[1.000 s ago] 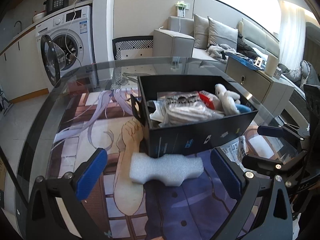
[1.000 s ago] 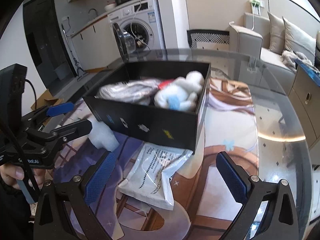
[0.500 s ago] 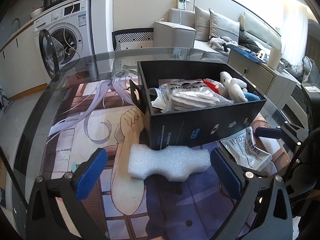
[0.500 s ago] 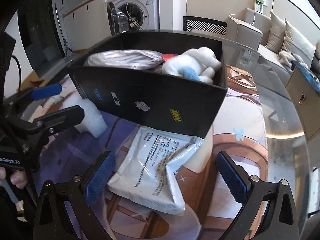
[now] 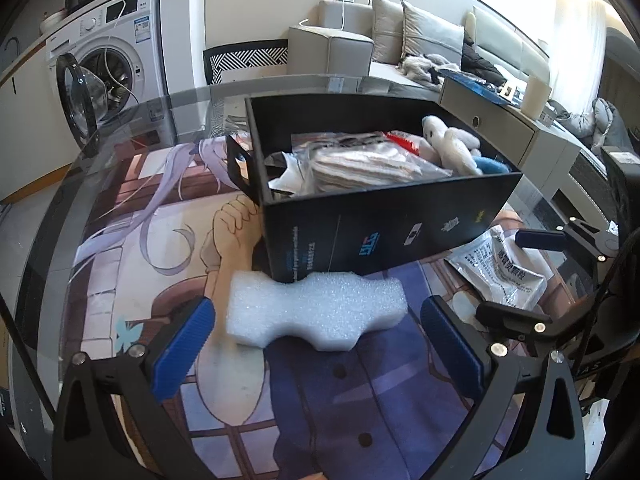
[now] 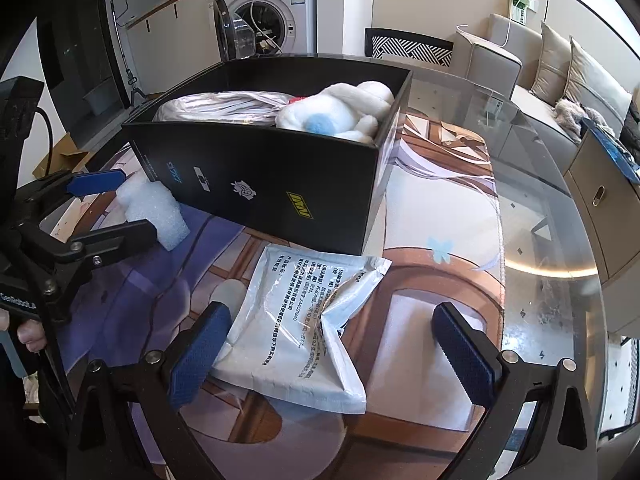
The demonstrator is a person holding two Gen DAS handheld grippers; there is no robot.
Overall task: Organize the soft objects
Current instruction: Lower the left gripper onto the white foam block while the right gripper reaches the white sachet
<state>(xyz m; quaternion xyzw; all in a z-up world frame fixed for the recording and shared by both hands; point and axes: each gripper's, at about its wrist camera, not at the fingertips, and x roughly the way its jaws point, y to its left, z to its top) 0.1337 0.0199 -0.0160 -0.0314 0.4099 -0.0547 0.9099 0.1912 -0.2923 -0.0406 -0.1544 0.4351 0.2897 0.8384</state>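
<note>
We see the white foam block (image 5: 316, 312) lying flat on the printed mat (image 5: 168, 240), just in front of the black box (image 5: 384, 232) and seemingly touching its near wall. Our left gripper (image 5: 316, 344) hovers low over it with its blue-padded fingers (image 5: 180, 346) spread wide, one on each side of the foam and clear of it. To the right, the white printed pouch (image 6: 304, 320) rests on the mat close against the box's front corner; our right gripper (image 6: 328, 356) frames it, jaws spread apart, the left pad (image 6: 198, 354) just at the pouch's edge, though we cannot tell if it touches. Inside the box sit a white plush toy (image 6: 340, 112) with a blue patch and a bagged bundle of striped fabric (image 5: 360, 164). The mat covers a round glass table (image 6: 552, 240).
</note>
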